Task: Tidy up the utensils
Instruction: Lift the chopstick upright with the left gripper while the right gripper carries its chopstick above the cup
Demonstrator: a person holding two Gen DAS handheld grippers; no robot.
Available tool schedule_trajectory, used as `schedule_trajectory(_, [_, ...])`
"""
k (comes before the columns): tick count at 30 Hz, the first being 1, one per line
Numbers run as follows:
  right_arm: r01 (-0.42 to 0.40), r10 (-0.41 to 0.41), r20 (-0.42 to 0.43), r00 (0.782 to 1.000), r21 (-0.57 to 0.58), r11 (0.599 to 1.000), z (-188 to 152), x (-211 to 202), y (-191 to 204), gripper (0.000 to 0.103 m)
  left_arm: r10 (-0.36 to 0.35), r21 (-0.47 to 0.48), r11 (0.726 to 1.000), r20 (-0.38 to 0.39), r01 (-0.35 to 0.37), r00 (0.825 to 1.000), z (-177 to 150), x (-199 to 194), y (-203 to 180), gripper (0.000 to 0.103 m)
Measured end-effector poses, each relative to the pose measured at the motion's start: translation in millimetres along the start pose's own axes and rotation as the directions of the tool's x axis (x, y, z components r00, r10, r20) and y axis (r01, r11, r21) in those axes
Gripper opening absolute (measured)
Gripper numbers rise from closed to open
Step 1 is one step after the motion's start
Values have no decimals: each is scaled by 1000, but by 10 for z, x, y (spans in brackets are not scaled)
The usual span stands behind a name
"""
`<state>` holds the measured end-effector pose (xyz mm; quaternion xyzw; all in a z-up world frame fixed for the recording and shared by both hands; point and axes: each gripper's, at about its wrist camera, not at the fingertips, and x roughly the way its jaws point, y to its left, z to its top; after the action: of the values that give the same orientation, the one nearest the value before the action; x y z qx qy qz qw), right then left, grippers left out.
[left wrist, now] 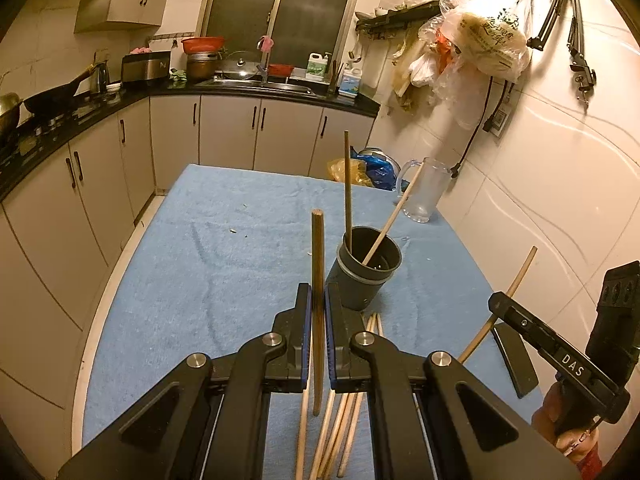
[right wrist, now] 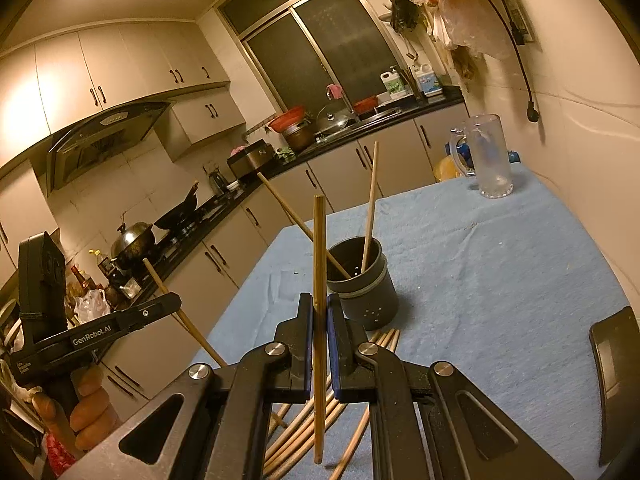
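Left gripper [left wrist: 318, 312]: jaws clamped on a dark brown chopstick [left wrist: 318, 264], held upright just before the cup [left wrist: 366, 270]. Right gripper [right wrist: 319, 316]: jaws clamped on a pale chopstick [right wrist: 319, 248], also upright, just before the cup. The cup is dark grey, round, banded, with small holes low on its wall; two sticks [right wrist: 370, 208] lean inside. Loose chopsticks [left wrist: 344, 420] lie in front of the cup, partly hidden beneath both grippers, so their count is unclear. Blue towel [left wrist: 200, 248] under the cup, napped texture.
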<state>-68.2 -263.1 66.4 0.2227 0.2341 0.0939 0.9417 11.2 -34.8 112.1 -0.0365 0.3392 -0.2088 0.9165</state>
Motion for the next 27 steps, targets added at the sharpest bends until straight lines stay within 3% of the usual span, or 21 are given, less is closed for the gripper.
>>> schedule_trajectory(19, [8,-7,51,999,-11,1000,272,-105,8,7,-19,44,999,24,18,1000,306,-62,-167,6])
schedule_trajectory(27, [20,-16,101,995,-37,999,540,-163,52,7,-18,53,998,49,15,999,558,-64,-255,6])
